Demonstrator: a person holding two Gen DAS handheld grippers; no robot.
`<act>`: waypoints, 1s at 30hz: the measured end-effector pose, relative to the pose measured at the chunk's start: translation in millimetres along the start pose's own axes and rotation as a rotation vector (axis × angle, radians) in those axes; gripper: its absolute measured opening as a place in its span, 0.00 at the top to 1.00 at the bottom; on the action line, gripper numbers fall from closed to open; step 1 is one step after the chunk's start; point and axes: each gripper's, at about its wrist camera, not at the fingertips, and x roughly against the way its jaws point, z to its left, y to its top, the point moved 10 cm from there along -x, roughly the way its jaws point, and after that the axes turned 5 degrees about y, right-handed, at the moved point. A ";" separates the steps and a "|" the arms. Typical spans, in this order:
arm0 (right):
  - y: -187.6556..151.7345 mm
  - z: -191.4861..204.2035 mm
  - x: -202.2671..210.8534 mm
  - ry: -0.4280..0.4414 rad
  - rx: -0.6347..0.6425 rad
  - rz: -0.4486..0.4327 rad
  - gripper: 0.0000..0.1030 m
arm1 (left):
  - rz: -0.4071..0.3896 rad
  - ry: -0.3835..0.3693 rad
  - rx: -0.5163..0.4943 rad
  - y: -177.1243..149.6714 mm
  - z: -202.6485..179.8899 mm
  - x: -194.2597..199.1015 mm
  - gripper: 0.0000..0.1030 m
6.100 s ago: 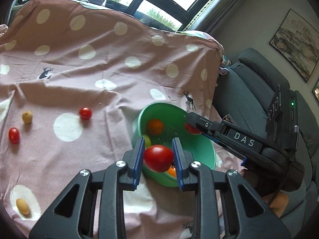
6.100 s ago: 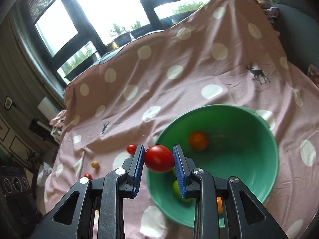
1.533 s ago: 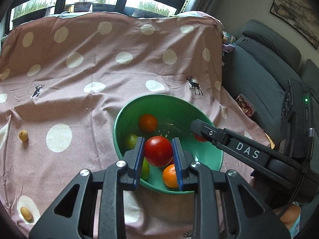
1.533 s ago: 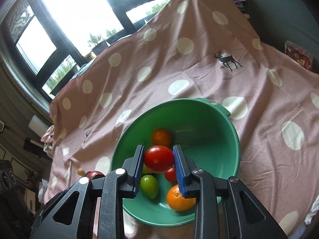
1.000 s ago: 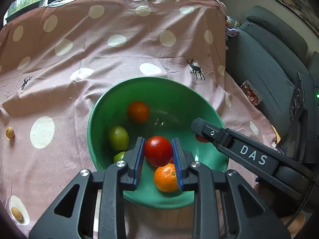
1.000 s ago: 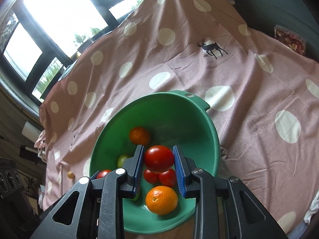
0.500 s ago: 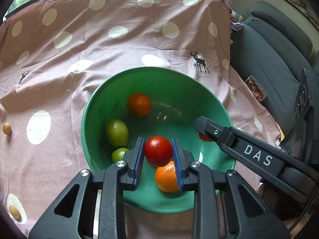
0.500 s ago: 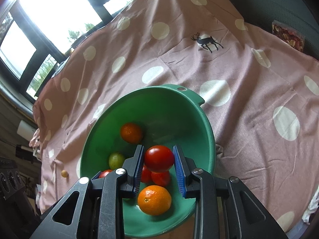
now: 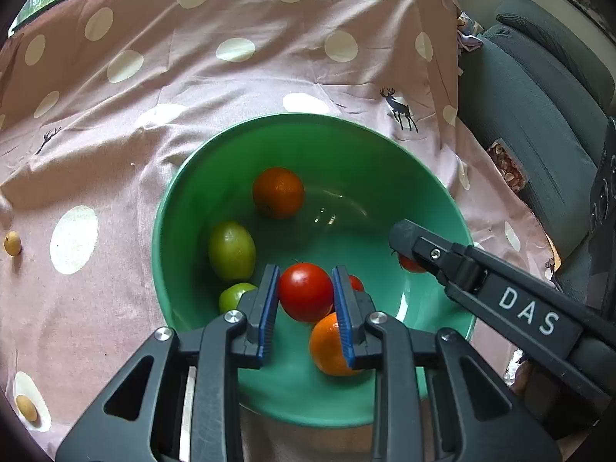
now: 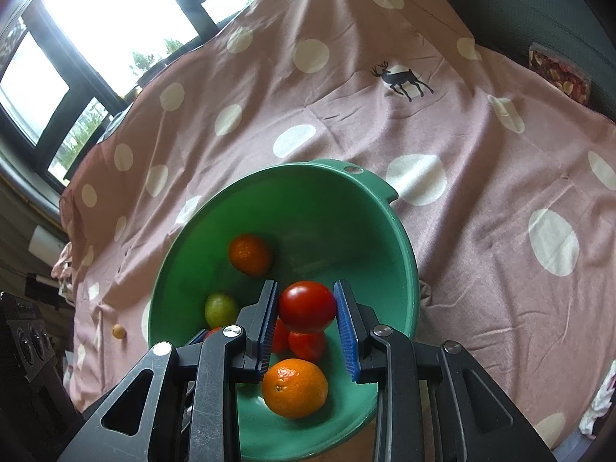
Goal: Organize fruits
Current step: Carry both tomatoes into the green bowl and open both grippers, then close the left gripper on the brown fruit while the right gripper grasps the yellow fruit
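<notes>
We hold our left gripper (image 9: 306, 302) clamped on a red tomato (image 9: 306, 292), its blue pads (image 9: 269, 310) pressing both sides, above the near part of the green bowl (image 9: 231, 161). Our right gripper (image 10: 308, 321) is clamped on a second red tomato (image 10: 307, 306) over the same bowl, whose tab handle (image 10: 352, 171) sits at its far rim. In the bowl we see an orange mandarin (image 9: 278, 191) toward the far side, a green fruit (image 9: 231, 250) at the left, a smaller green fruit (image 9: 235, 295) beside it, and another mandarin (image 10: 294, 387) near the front rim with two small red tomatoes (image 10: 306, 343) just behind it. The bowl rests on the pink dotted cloth (image 9: 231, 77). Two small yellow fruits (image 9: 12, 243) lie on the cloth near its left edge, well apart from the bowl.
</notes>
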 end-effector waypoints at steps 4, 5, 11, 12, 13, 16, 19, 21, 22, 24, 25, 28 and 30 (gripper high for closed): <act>-0.9 0.5 -0.9 -0.018 0.014 0.002 0.69 | 0.004 -0.008 0.004 -0.6 0.0 1.5 0.73; -1.0 0.6 -1.3 -0.023 0.017 0.003 0.69 | 0.006 -0.016 0.005 -1.7 0.0 3.5 0.73; 3.7 7.5 9.3 -0.040 0.053 -0.043 0.38 | -0.084 -0.029 0.027 -0.6 15.7 43.8 0.39; 4.9 10.0 12.8 -0.039 0.060 -0.060 0.38 | -0.101 -0.023 0.030 -1.1 21.3 52.3 0.38; 6.0 13.4 15.9 -0.032 0.069 -0.073 0.38 | -0.114 -0.017 0.037 -1.9 28.0 60.5 0.37; 7.2 26.5 21.5 -0.009 0.095 -0.100 0.38 | -0.155 0.008 0.067 -6.0 54.7 86.0 0.30; 4.9 42.6 24.1 0.008 0.126 -0.118 0.38 | -0.191 0.045 0.091 -12.7 85.8 110.5 0.26; 1.3 55.1 23.9 0.009 0.157 -0.123 0.37 | -0.211 0.073 0.127 -18.2 110.3 125.4 0.21; -0.4 61.9 23.7 0.009 0.177 -0.127 0.37 | -0.219 0.084 0.137 -21.9 121.8 132.1 0.19; -4.7 76.1 21.6 0.005 0.218 -0.131 0.36 | -0.230 0.120 0.141 -29.2 145.0 143.2 0.18; -7.3 82.1 20.5 0.006 0.235 -0.132 0.36 | -0.229 0.147 0.145 -33.7 157.1 147.4 0.18; -16.6 102.2 14.1 0.013 0.294 -0.124 0.34 | -0.254 0.216 0.206 -45.2 196.5 158.4 0.18; -24.9 116.9 8.7 0.018 0.332 -0.115 0.34 | -0.237 0.206 0.242 -53.6 217.0 155.4 0.18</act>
